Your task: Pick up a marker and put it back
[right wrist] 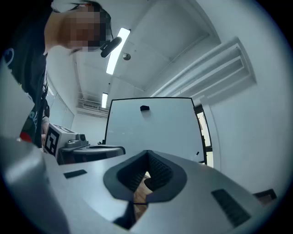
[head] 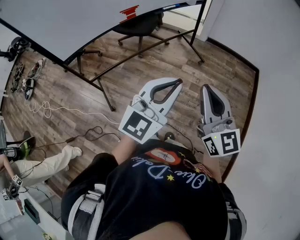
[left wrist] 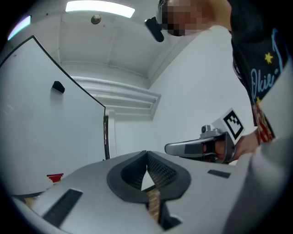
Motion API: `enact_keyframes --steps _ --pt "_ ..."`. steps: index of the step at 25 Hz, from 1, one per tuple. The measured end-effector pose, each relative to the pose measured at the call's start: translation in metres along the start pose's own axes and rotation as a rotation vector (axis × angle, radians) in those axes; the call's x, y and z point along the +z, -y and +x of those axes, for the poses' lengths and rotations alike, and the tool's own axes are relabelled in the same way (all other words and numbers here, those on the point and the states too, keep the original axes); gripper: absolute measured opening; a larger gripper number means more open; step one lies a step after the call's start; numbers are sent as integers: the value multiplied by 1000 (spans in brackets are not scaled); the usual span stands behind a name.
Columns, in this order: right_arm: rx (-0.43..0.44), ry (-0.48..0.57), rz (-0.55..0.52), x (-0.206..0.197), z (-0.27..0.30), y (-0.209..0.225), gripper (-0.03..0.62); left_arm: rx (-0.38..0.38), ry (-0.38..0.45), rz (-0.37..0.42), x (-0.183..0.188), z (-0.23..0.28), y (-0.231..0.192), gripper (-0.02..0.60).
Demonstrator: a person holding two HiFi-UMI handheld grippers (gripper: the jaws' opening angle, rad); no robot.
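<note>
**A:** How far is the task progressing?

**B:** It is not starting yet. The left gripper point(head: 175, 85) and the right gripper point(head: 209, 88) are both pointing level, side by side, in front of the person's chest. Neither one is carrying anything.

**A:** What are the jaws doing?

**B:** In the left gripper view the 2 jaws are pressing tip to tip, with only floor showing through the gap behind them. The right gripper view is showing the same: jaws clenched, nothing between them. Both steps, picking up and putting back, are remaining.

**A:** Where is the marker lying?

**B:** No view is showing one that can be made out. A red item point(head: 129, 13) is sitting at the lower edge of the board point(head: 70, 23), and a black piece point(right wrist: 144, 108) is sticking near its upper edge. Whether either one is holding a marker, I cannot tell.

**A:** What room is there for moving?

**B:** Bare floor point(head: 140, 79) is lying between the person and the board. The stand point(head: 105, 96) is spreading its legs across it, and a chair point(head: 140, 28) is standing beyond the legs. Cables point(head: 51, 111) are trailing toward the left. A wall point(head: 276, 93) is running close along the right gripper's side, so I judge the reach is going best straight ahead.
</note>
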State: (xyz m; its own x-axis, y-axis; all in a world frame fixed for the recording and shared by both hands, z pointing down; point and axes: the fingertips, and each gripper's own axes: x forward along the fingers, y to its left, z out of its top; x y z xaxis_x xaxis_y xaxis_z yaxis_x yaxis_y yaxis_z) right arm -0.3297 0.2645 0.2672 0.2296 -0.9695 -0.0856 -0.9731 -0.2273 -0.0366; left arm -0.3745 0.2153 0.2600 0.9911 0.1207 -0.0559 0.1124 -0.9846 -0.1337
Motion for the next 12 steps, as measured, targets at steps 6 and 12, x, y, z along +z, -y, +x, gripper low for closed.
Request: enact_keyframes --steps 6,12 --pt "-12 -30 0 -11 11 -3 0 -6 1 -30 -10 -2 -13 4" --pt "-29 4 16 -7 25 -7 0 -23 9 -47 -15 -5 -33 5"
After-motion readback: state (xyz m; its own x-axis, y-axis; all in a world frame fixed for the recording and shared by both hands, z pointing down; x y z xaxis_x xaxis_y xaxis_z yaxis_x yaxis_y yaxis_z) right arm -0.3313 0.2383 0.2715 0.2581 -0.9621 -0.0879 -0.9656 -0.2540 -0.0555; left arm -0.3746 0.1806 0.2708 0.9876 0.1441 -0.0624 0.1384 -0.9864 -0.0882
